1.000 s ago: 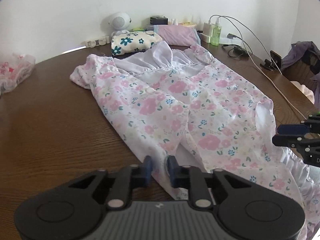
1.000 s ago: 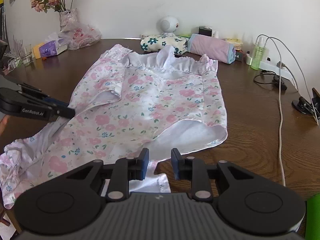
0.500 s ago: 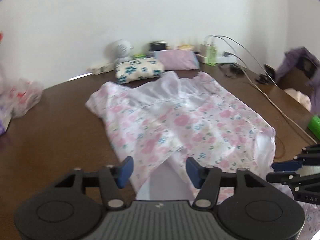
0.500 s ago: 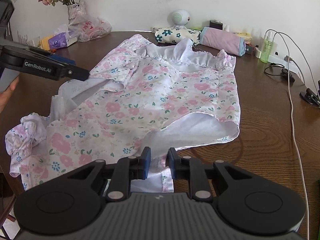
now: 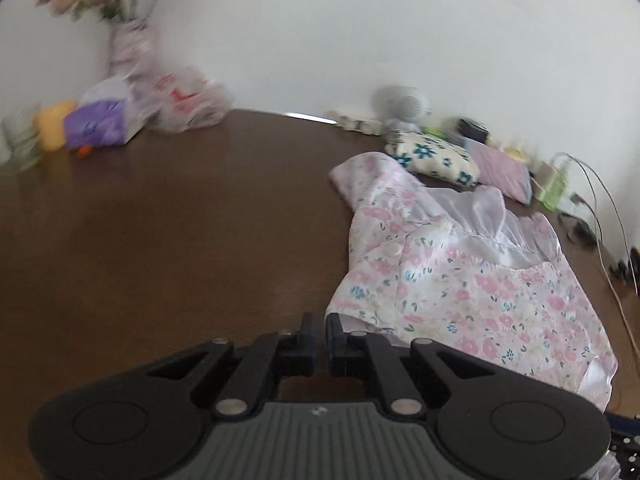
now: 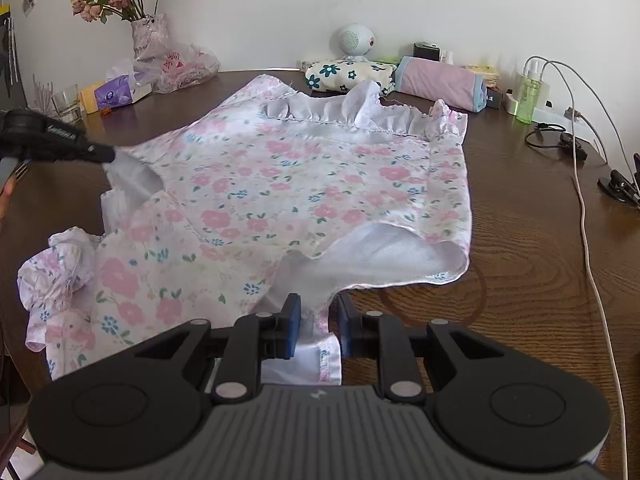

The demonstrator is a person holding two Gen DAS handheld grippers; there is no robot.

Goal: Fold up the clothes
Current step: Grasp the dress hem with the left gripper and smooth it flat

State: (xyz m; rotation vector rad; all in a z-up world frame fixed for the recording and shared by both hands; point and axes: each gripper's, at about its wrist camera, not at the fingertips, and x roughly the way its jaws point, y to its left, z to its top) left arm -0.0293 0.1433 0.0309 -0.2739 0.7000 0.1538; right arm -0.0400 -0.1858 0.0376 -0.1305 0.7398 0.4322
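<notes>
Currently floral garment (image 6: 304, 184) lies part-folded on table (image 6: 540, 264), nearer than the floral pouch (image 6: 348, 74). Left gripper (image 5: 319, 334) pressed nearly together at its left edge; grip on cloth unclear. Right gripper (image 6: 318, 322) spread over hem. Risk: a tug bunches the slippery fabric.

A lived-in home: dark wooden table (image 6: 520, 288), dried roses in a vase (image 6: 150, 34), tissue pack (image 6: 116, 94), charger cables (image 6: 580, 168).

Left hand-held gripper (image 5: 320, 326) — jaws nearly shut; right hand-held gripper (image 6: 318, 312) — jaws parted, low, level.
</notes>
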